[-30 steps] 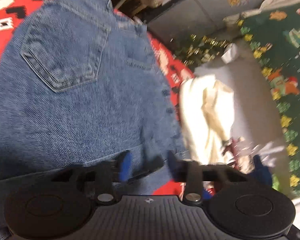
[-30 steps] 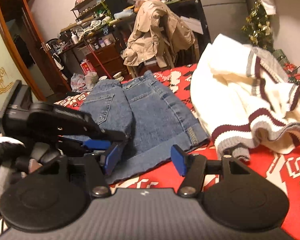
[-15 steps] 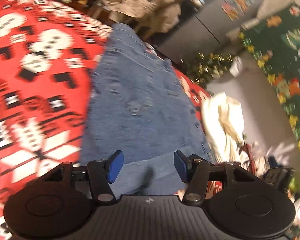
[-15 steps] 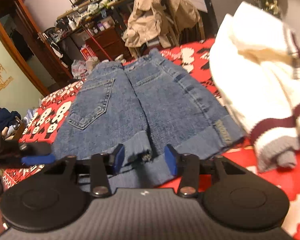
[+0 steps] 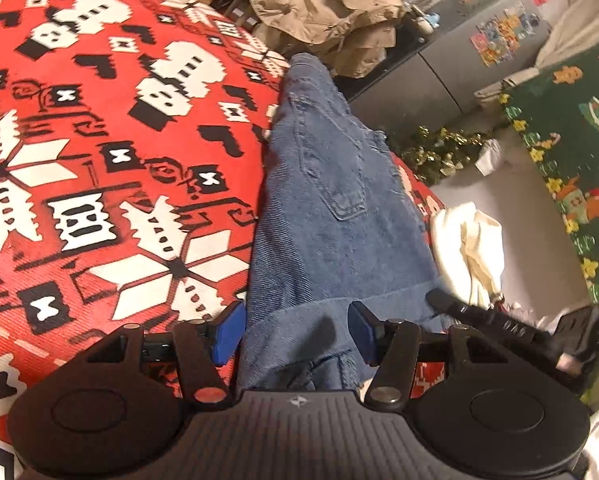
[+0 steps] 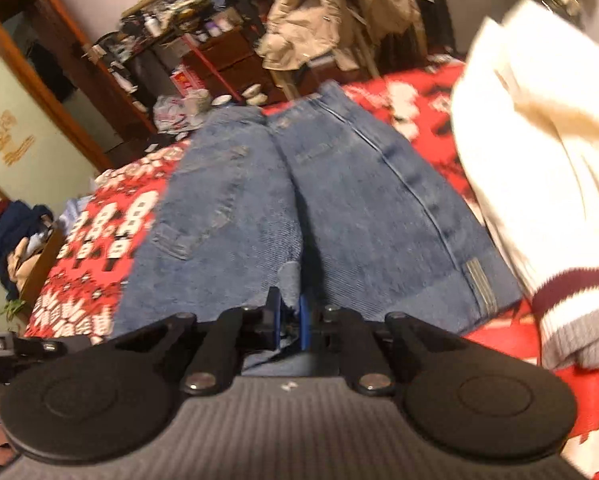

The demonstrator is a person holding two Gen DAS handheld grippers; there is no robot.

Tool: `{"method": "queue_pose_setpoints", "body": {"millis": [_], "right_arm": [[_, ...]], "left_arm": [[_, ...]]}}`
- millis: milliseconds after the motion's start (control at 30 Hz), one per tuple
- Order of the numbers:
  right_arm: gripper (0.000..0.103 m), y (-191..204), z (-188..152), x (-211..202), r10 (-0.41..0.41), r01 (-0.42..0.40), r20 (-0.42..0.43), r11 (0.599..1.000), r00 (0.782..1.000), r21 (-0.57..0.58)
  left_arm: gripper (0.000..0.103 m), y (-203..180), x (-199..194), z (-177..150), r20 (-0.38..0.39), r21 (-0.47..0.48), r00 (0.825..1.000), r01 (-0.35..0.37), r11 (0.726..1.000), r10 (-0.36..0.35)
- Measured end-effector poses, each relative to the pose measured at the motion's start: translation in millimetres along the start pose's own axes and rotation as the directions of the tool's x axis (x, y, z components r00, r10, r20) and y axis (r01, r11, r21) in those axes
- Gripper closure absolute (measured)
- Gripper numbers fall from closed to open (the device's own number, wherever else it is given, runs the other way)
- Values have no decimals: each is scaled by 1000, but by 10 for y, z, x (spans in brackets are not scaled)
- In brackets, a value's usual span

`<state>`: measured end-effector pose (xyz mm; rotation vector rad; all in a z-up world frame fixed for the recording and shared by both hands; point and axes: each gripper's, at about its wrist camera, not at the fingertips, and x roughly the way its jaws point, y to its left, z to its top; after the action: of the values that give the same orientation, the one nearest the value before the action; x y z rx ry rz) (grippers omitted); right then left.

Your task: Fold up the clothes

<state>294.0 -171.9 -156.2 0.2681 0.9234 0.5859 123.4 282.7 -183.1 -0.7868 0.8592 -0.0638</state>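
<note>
Blue denim shorts [image 6: 319, 216] lie flat, back pockets up, on a red patterned bedspread [image 5: 99, 160]. My right gripper [image 6: 289, 322] is shut on the cuffed hem at the inner leg, denim pinched between its blue pads. In the left wrist view the denim shorts [image 5: 331, 216] run away from me, and my left gripper [image 5: 295, 332] is open, its blue pads on either side of the near hem without pressing it. The other gripper's black body [image 5: 539, 336] shows at the right edge there.
A cream sweater [image 6: 539, 168] with maroon and grey stripes lies right of the shorts on the bedspread [image 6: 99, 232]. A tan coat [image 6: 331, 12] hangs on a chair past the bed. A cluttered desk [image 6: 187, 40] stands behind. A green Christmas hanging [image 5: 571, 152] lies to the right.
My right gripper moved in to the shorts' hem and shut on it. My left gripper let the denim go, opened, and swung round to face along the shorts.
</note>
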Motion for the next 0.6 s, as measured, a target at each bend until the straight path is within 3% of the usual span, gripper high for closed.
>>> {"method": "queue_pose_setpoints", "body": {"millis": [333,600], "right_arm": [[94,245,386,-567,-3,8,85,998,996,-63],[94,-443,269,-351,-138,138,-2,990,990,1]], "left_arm": [[47,-211,-228,-176,22,151,999,-44,988,41],[48,-316,-189,-311,4,208,998,-58,976,59]]}}
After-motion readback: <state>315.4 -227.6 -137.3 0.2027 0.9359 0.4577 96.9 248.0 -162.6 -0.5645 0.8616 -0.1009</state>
